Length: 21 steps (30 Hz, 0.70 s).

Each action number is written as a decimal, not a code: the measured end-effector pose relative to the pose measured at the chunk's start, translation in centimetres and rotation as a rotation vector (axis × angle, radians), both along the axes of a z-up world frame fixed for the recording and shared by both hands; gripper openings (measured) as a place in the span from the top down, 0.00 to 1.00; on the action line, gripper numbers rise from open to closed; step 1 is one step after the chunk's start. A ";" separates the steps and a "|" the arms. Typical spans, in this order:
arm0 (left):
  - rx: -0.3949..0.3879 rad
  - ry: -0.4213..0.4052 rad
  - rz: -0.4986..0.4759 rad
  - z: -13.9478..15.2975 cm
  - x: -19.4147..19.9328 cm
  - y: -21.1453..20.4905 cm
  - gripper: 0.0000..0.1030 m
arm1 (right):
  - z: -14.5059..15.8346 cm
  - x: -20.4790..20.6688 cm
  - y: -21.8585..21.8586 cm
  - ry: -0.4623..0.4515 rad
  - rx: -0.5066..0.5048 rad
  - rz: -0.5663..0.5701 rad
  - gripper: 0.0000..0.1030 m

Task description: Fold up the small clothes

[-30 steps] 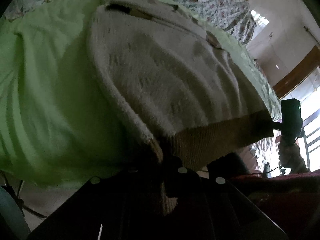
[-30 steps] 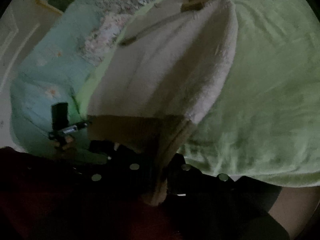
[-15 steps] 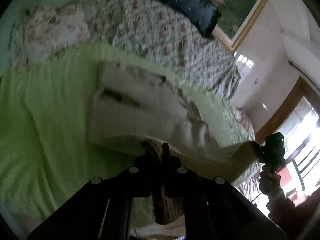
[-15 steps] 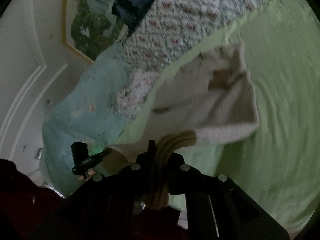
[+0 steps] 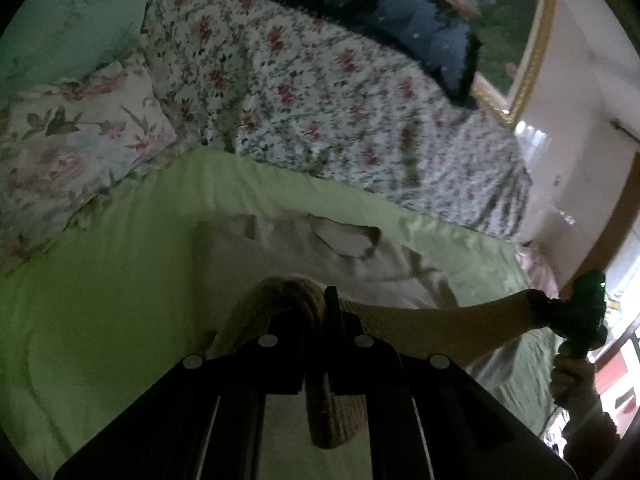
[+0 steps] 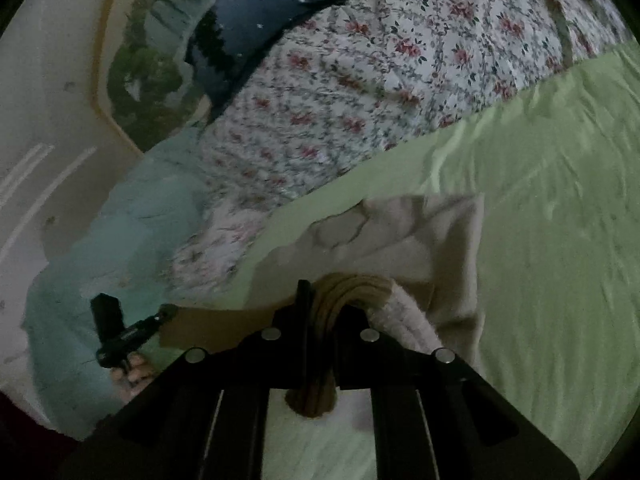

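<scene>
Clamping a bunched tan ribbed hem (image 5: 320,360), the left gripper (image 5: 326,312) has its two dark fingers pressed together on the fabric, a fold of which hangs down below them in the left wrist view. Its partner, the right gripper (image 6: 316,312), likewise pinches the hem (image 6: 344,292) at the other corner, with layers of ribbing and a strip of fuzzy knit squeezed between its fingers. From each wrist view the opposite tool shows off to the side: the right gripper (image 5: 576,312) held in the person's hand (image 5: 572,376), and the left gripper (image 6: 120,328) with fingertips (image 6: 132,364) wrapped under it. Between the two, the hem is stretched out in a flat tan band. Just beyond the fingers lies the rest of the cream knit sweater (image 5: 288,256), its far part resting on the light green sheet (image 5: 100,280), with wrinkles and a tan-edged opening near its far edge. In the right wrist view the sweater (image 6: 400,236) sits on the same green sheet (image 6: 560,220). Farther back a floral quilt (image 5: 340,100) lies heaped, with a floral pillow (image 5: 72,140) and a pale teal blanket (image 6: 132,220) beside it. A dark blue cushion (image 5: 392,20) rests atop the quilt, and a gold-framed landscape painting (image 5: 516,28) hangs on the wall behind.
</scene>
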<state>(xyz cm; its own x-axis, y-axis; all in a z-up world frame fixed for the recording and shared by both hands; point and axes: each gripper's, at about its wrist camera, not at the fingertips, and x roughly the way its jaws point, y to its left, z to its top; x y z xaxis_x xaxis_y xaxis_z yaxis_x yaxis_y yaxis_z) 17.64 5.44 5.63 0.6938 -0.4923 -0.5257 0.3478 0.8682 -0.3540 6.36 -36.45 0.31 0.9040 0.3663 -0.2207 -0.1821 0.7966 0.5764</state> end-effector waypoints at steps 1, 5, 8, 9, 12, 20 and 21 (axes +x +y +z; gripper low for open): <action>0.007 0.017 0.013 -0.4 1.7 -0.4 0.94 | 0.1 1.2 -0.2 0.012 -0.013 -0.012 0.90; 0.003 0.056 0.034 -2.0 5.7 -1.0 0.94 | -0.2 5.7 -1.2 0.043 -0.008 -0.036 0.90; 0.012 0.078 0.042 -3.2 8.5 -1.5 0.94 | -1.0 8.8 -2.2 0.076 0.010 -0.058 0.90; 0.016 0.084 0.045 -3.6 9.2 -1.7 0.94 | -1.4 9.5 -2.5 0.085 0.018 -0.062 0.90; 0.034 0.115 0.053 -5.3 11.7 -2.1 0.94 | -2.4 11.8 -3.4 0.104 0.042 -0.072 0.90; 0.079 0.252 0.071 -11.6 16.1 -3.0 0.89 | -6.4 17.2 -3.7 0.247 0.008 -0.108 0.90; 0.051 0.261 0.067 -11.7 15.8 -2.7 0.86 | -6.8 17.4 -3.8 0.262 0.015 -0.113 0.88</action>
